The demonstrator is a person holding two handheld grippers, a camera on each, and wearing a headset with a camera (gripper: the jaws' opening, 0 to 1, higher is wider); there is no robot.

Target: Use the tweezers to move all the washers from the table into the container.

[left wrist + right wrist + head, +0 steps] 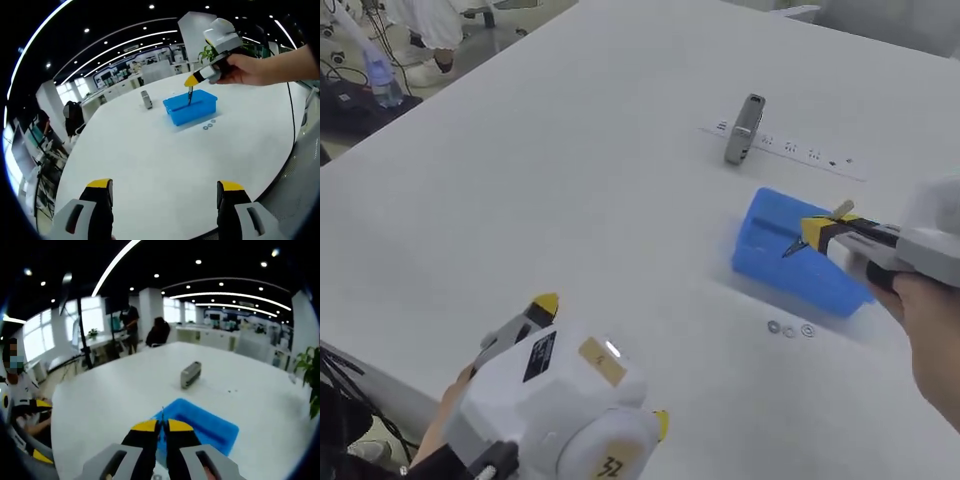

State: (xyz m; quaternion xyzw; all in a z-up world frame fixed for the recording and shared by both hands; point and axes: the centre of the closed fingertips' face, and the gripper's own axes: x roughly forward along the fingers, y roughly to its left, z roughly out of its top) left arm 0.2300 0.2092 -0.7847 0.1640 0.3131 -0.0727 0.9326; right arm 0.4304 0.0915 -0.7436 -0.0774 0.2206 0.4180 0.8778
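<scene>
Blue plastic, low-walled, the container (752,240) sits on the white table (570,180). The right gripper (162,427) hangs over it with its jaws pinched narrow on the tweezers (793,246), whose points angle down into the container's hollow. Whether a washer sits between those points is too small to tell. Three washers (790,328) lie in a short row on the table just beside the container, on the person's side of it. The left gripper (165,185) has its jaws spread wide, holds nothing, and is well apart from the container, nearer the table's edge. A grey metal block (744,128) lies beyond the container and out of the way. The likeliest trouble is the tweezers themselves: held only by the pinch of two jaws, they could twist or slide when their points press on the table, and a squeeze that eases would open them. The washers are thin and flat, so points coming down on one may skate it off or flick it away rather than lift it. A washer let go from too high could bounce over the low wall. With the washers so near the container, a low sweep could catch its wall and shove it over them, and the left gripper is too far away to steady it.
</scene>
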